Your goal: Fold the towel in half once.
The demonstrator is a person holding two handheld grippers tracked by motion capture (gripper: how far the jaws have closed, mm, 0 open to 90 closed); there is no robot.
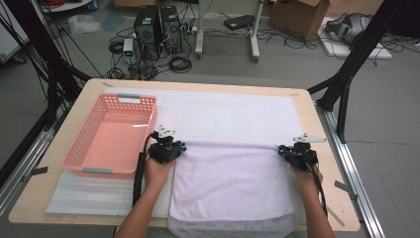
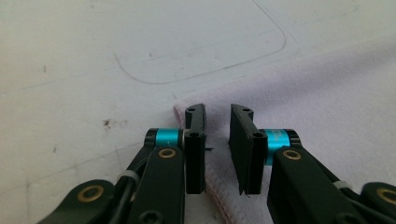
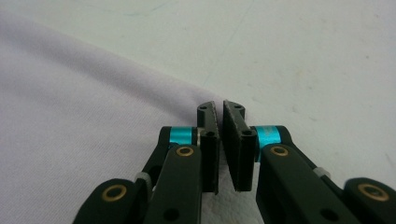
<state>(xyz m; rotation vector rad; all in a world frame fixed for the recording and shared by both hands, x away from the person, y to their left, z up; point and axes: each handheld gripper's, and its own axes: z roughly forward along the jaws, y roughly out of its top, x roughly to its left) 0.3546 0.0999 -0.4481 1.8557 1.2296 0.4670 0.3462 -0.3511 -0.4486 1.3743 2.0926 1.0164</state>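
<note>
High view shows my left gripper (image 1: 168, 144) and right gripper (image 1: 295, 150) at the two far corners of the white towel (image 1: 230, 183) lying flat on the table (image 1: 94, 85) beside the pink basket (image 1: 113, 135). Left jaws stand a little apart over the corner, right jaws nearly pressed together, but I cannot tell if cloth is pinched. Next I think both must grip well, then lift and fold.

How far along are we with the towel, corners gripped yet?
Done: towel lies spread flat beside the pink basket. In hand: left gripper straddles the far left corner, jaws apart; right gripper nearly shut at the far right corner. Left: gripping, folding.
</note>
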